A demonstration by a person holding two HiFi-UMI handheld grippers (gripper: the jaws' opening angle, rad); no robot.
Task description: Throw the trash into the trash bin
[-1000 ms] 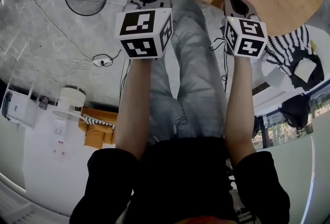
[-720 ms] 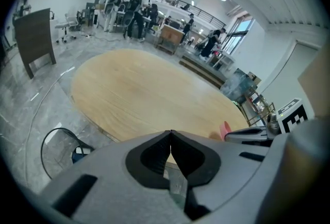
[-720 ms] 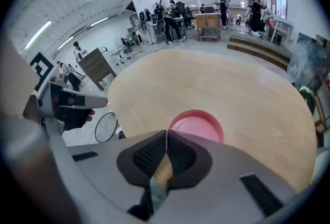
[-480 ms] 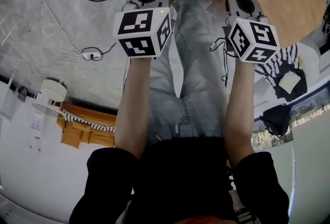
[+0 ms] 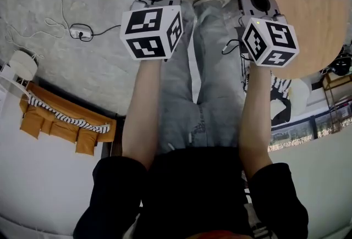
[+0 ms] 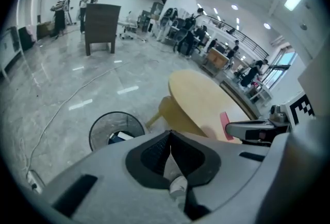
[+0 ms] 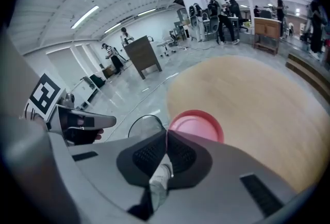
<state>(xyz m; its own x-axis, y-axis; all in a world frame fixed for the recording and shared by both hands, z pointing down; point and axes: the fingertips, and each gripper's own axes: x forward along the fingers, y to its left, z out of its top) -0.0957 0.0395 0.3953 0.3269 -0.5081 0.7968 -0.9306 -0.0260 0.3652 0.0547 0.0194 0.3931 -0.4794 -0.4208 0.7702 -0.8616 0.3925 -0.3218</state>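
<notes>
Trash bin [image 6: 102, 129] upright, mouth up — nr table [image 6: 206, 97].

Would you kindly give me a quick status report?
Left gripper, right gripper shut, empty. Trash bin on floor beside table. Pink plate on table. Nothing seen in the way.

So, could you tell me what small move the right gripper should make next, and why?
Probably open the right gripper and ease it toward the pink dish on the table: its jaws are shut with nothing between them, and the dish, the only thing seen on the table, lies just ahead.
</notes>
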